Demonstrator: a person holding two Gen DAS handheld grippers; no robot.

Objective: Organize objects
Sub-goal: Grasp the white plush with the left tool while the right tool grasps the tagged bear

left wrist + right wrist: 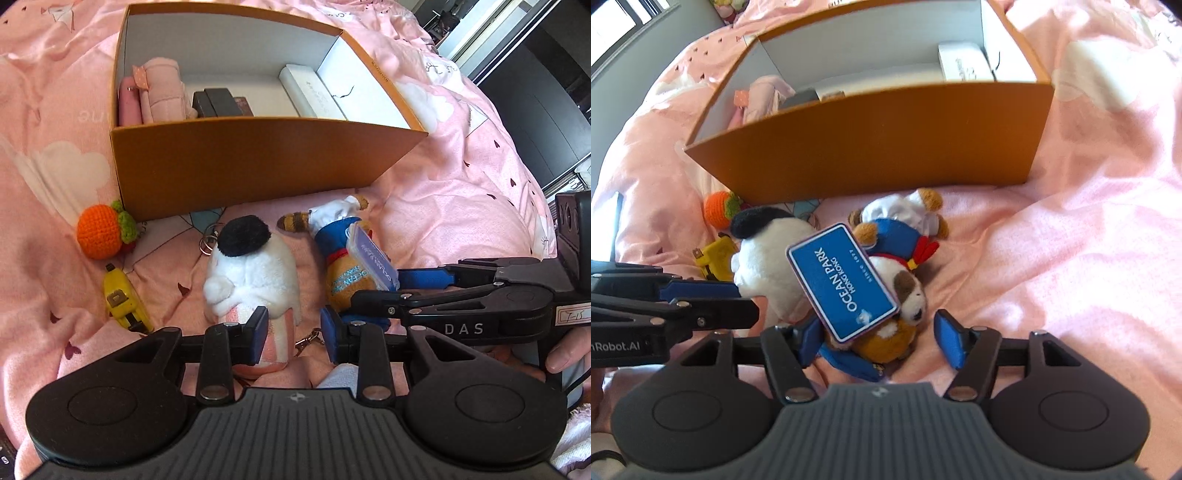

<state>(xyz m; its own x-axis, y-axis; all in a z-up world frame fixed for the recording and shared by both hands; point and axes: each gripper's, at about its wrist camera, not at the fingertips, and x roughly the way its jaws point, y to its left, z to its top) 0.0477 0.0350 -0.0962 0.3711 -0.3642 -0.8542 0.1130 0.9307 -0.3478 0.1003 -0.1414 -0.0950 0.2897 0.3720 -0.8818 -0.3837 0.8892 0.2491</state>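
Right wrist: plush [886, 295] between fingers [949, 339] (untouched).

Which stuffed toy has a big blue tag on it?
The brown plush in blue clothes; its tag says Ocean Park. The white plush beside it shows none.

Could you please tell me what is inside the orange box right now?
Inside the orange box: pink fabric items at the left, dark small boxes in the middle, a white case at the right. The near wall hides their lower parts and the floor beside them.
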